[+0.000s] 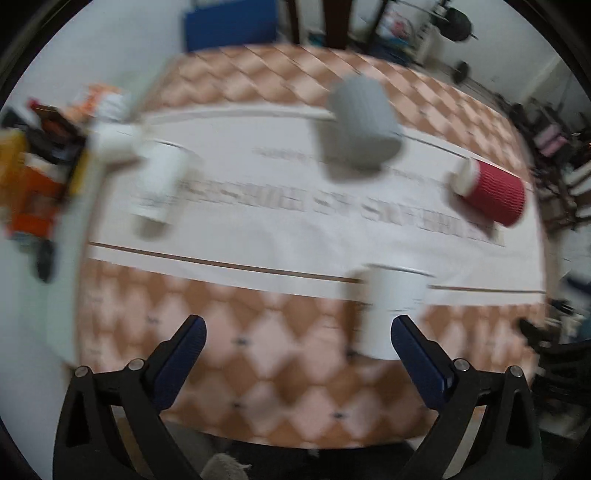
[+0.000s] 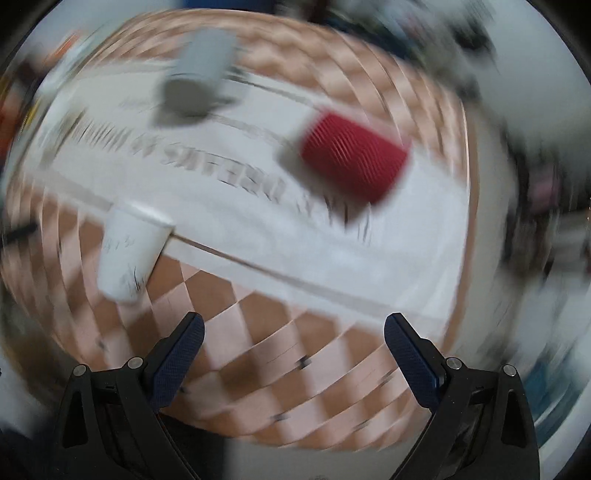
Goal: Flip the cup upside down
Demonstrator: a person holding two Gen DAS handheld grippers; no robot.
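Both views are blurred. Several cups are on a checkered table with a white banner [image 1: 280, 221]. A white paper cup [image 1: 391, 310] stands nearest, just ahead of my open, empty left gripper [image 1: 297, 332], towards its right finger. Another white cup [image 1: 159, 184] is far left, a grey ribbed cup [image 1: 362, 125] at the back, and a red ribbed cup [image 1: 491, 192] lies tilted at the right. In the right wrist view my right gripper [image 2: 293, 328] is open and empty, with the white cup [image 2: 129, 251] ahead left, the red cup [image 2: 351, 158] and the grey cup [image 2: 199, 74] beyond.
A clutter of orange, black and white items [image 1: 48, 177] sits at the table's left edge. A blue object [image 1: 229, 26] lies beyond the far edge. Furniture and gym gear [image 1: 458, 22] stand at the back right.
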